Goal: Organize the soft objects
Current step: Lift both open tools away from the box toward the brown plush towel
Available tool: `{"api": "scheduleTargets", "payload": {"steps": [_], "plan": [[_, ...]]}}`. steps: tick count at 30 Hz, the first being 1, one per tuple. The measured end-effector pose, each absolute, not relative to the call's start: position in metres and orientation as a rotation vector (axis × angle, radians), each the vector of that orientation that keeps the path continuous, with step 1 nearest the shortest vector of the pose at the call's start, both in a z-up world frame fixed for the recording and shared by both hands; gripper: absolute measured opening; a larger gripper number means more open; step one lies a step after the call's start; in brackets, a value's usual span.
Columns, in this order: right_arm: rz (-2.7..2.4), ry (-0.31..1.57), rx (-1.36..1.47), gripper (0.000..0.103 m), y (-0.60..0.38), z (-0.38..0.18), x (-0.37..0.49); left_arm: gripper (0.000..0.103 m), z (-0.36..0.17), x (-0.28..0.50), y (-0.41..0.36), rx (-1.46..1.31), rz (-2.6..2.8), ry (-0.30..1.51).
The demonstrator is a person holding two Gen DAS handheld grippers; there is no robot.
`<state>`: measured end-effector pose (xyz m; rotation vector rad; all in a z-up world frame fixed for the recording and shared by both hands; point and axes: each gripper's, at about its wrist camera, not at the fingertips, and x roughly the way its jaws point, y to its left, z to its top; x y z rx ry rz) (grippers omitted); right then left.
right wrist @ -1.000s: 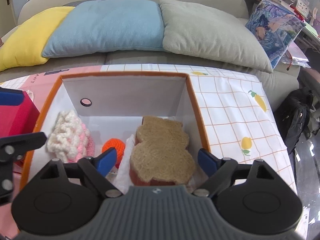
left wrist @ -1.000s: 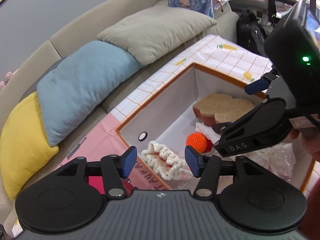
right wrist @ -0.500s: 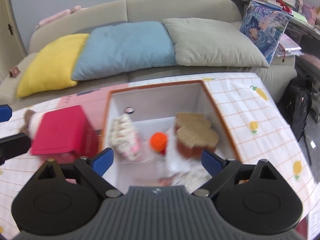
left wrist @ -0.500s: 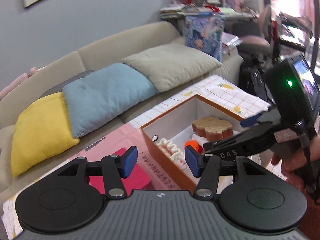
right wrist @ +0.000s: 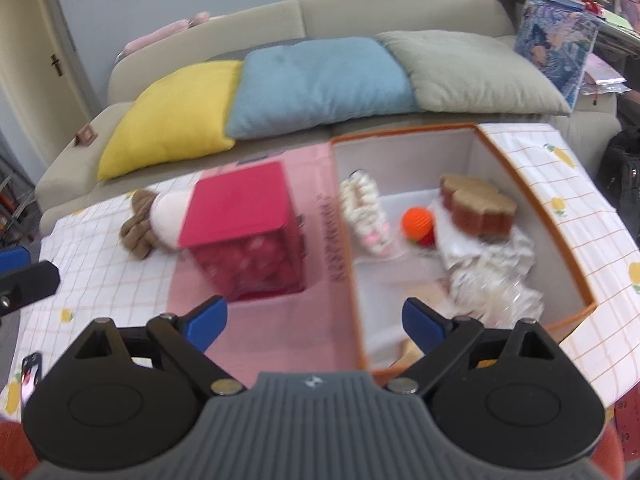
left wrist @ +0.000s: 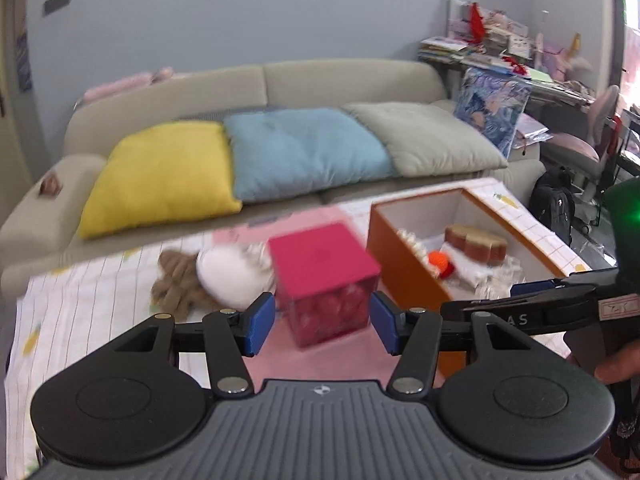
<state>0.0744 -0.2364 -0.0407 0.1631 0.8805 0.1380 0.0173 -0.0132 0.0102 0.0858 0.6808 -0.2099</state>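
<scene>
Cushions [right wrist: 320,80]: three; boxes: two [right wrist: 532,216] [right wrist: 244,232].

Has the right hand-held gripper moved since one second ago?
Yes. The right hand-held gripper pulled back from over the orange-rimmed white storage box; the brown cookie-shaped cushion now lies far ahead.

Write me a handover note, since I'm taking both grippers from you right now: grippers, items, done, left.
Left gripper: open, empty.
Right gripper: open, empty.
In the orange box: cream knit piece, orange ball, brown sponge, crinkled wrap.
Outside on the checked cloth: brown-and-white plush, lying behind the red cube.
Left, likely: the plush goes into the box.
</scene>
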Motion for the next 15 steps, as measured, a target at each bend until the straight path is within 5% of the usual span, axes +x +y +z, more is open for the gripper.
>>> {"api": "scheduleTargets", "payload": {"steps": [15], "plan": [[0.281,0.972,0.021,0.093,-0.153,-0.059,0.039,0.065,-0.027,-0.024,0.071,-0.077,-0.026,0.759]]}}
